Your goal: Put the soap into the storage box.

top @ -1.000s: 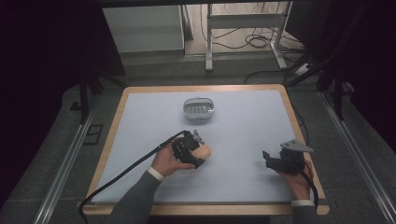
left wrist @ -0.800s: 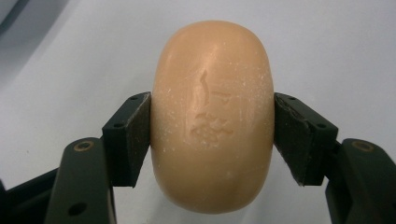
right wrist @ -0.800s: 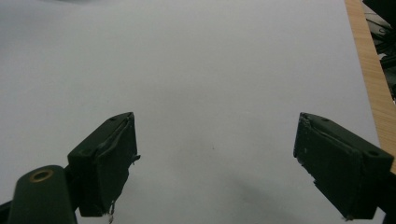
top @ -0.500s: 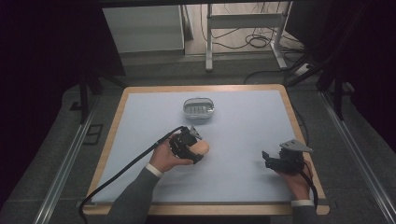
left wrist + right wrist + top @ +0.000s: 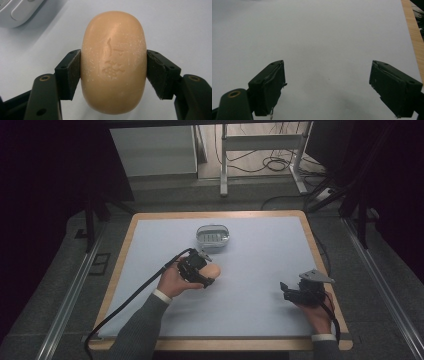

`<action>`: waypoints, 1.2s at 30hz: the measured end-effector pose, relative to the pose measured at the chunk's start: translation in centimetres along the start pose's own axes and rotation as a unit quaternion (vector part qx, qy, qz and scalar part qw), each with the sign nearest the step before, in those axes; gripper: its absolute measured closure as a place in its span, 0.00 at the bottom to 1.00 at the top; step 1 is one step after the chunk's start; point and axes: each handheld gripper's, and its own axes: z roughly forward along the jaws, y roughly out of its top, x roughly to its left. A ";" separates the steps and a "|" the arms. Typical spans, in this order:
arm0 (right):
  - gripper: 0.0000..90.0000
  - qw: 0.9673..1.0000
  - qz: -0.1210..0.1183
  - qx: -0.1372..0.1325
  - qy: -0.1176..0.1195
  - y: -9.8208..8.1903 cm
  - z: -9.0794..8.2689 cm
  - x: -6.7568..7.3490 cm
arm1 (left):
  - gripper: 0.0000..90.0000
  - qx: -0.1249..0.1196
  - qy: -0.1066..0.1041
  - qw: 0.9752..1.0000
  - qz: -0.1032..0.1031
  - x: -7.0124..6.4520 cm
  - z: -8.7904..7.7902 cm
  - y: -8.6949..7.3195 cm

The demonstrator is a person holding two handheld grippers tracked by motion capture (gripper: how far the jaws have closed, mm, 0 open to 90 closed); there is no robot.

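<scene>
Bench (image 5: 260,310) under me is matte pale sheet, wood-edged. Ahead of my left gripper (image 5: 206,276) sits a grey oval soap dish (image 5: 214,238), rigid plastic. Its jaws pinch the soap bar (image 5: 113,62) across its narrow waist — waxy, rounded, likely slippery, easily dented. Right gripper (image 5: 286,290) hangs spread, holding nothing.

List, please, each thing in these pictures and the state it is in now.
Soap bar: clamped at both sides, lifted off the table.
Left hand-held gripper: shut on the soap bar.
Right hand-held gripper: open, nothing between the pads.
Soap dish: upright on the table, no soap in it.
</scene>
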 end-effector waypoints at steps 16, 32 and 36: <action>0.15 1.000 -0.001 0.002 -0.001 -0.1 0.1 0.0 | 0.36 -0.011 0.014 1.000 -0.023 2.7 -0.7 0.2; 0.15 1.000 0.002 0.000 -0.002 -0.2 0.2 -0.3 | 0.36 -0.003 0.026 0.999 -0.026 4.3 -1.0 1.2; 0.15 1.000 0.000 0.002 -0.002 -0.2 0.3 -0.2 | 0.36 -0.002 0.030 0.999 -0.029 4.9 -1.0 1.3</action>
